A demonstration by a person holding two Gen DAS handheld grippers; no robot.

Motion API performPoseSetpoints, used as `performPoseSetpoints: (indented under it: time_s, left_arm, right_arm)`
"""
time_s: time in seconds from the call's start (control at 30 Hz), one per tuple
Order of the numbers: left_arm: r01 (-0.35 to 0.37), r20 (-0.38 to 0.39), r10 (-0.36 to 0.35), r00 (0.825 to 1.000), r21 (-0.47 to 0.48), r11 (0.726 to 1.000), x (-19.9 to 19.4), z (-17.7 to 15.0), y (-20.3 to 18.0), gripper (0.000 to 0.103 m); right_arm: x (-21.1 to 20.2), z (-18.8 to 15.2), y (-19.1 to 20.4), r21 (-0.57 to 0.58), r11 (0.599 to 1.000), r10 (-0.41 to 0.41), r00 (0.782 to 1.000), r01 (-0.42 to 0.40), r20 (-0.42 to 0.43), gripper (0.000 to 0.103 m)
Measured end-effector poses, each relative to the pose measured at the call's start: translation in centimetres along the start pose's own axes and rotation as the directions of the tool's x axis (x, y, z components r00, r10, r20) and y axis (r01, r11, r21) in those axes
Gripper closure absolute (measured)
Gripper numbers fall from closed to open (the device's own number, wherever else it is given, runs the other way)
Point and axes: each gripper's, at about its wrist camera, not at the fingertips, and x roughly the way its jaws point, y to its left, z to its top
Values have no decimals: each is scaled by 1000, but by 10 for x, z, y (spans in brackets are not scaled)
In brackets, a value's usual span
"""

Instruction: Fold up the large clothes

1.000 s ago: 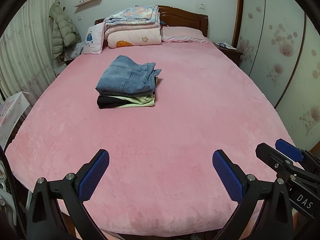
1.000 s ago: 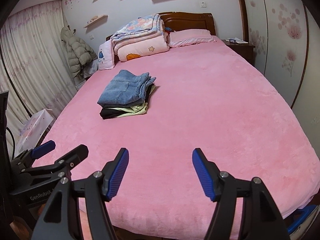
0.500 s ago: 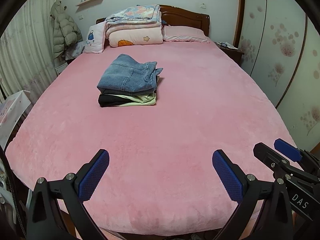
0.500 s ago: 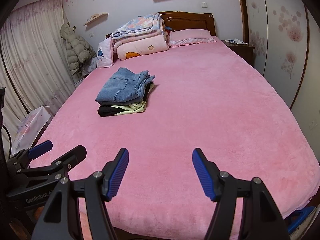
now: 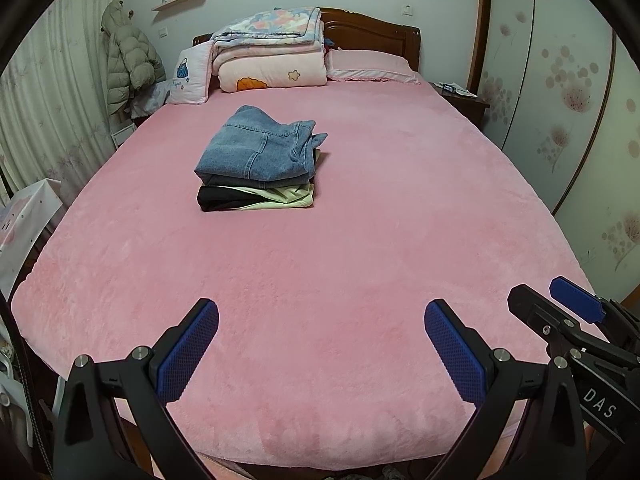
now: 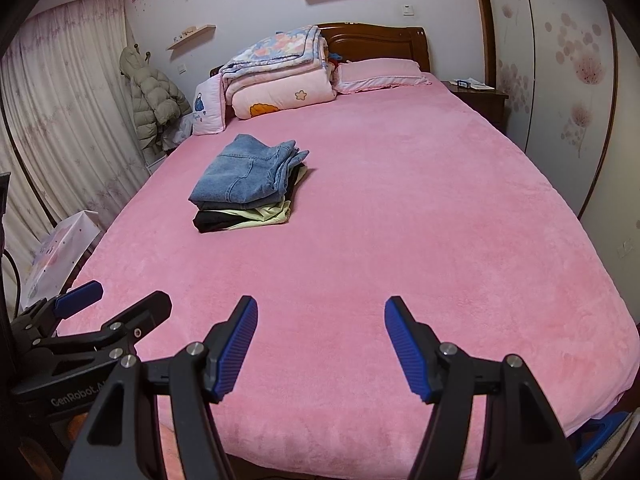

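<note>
Pink bed (image 5: 360, 240) carries the folded clothes stack (image 5: 258, 160) far ahead of both grippers' empty, wide-apart jaws.

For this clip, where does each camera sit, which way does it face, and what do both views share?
Left wrist: on the left hand-held gripper at the foot of the pink bed, facing the headboard; its open blue pads frame the view, the right hand-held gripper at right.
Right wrist: on the right hand-held gripper, same direction, slightly rightward; own open pads, the left one at left.
Shared: folded jeans atop the clothes stack, folded quilts, hanging puffer jacket.
</note>
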Motion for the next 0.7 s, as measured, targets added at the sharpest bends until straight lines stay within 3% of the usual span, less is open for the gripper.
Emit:
performPoseSetpoints:
  time_s: [0.7]
  left_arm:
    - [2,-18,-2,1000,-3,1000,6,-3,8,1]
  right_arm:
    - [4,-2,-4,-3,1000,-6,1000,6,-4,37]
